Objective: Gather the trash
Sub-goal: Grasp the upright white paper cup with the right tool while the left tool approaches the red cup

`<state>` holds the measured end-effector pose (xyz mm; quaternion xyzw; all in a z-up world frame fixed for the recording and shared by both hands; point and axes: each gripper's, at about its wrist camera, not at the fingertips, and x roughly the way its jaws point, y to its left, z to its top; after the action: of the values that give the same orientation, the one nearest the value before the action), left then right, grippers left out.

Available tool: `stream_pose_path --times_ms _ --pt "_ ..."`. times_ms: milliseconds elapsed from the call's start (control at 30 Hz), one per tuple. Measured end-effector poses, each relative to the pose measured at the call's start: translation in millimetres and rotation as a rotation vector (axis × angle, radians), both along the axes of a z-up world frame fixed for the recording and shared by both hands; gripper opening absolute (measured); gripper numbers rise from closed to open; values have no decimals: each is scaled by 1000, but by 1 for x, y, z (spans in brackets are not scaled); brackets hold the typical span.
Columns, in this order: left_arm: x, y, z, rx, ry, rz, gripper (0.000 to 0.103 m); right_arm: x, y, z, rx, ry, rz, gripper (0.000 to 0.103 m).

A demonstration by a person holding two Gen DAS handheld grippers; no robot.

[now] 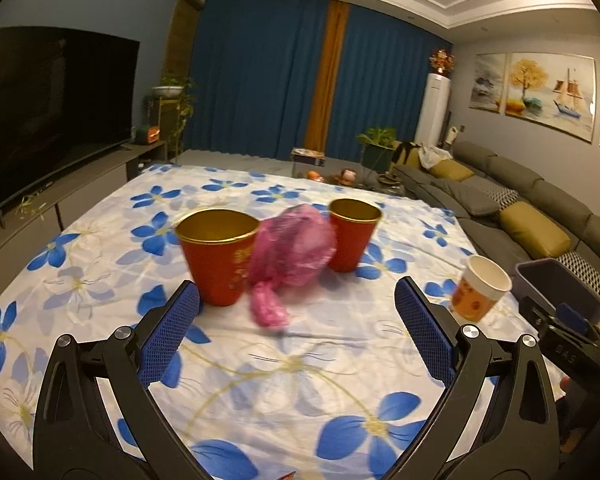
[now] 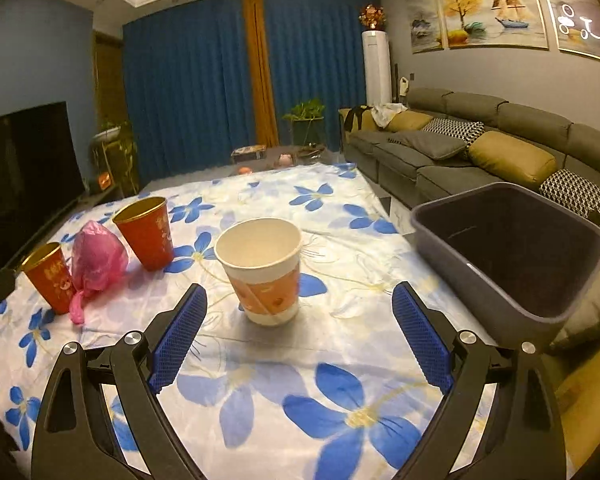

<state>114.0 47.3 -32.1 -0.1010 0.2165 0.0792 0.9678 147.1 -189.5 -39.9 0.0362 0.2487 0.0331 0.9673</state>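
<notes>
Red and gold, two cups (image 1: 219, 255) (image 1: 353, 234) stand upright on my flowered desk (image 1: 284, 364) with a pink plastic bag (image 1: 290, 254) between them, touching the nearer cup. My left claw (image 1: 296, 306) hovers just short of the bag, jaws wide apart and empty. My right claw (image 2: 299, 308), also spread and empty, faces a white-and-orange paper cup (image 2: 262, 270), with a dark bin (image 2: 512, 252) at the desk's right edge.
</notes>
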Motion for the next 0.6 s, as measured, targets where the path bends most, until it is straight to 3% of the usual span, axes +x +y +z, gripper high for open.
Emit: stream_pose_path --times_ms 267,467,600 --pt "8 26 -4 11 8 41 96 42 22 -17 -44 58 -10 90" --pt "15 39 -9 29 33 46 96 63 22 -21 -21 88 -25 90" --pt "25 50 -17 5 64 35 96 73 25 -22 -9 102 -26 83"
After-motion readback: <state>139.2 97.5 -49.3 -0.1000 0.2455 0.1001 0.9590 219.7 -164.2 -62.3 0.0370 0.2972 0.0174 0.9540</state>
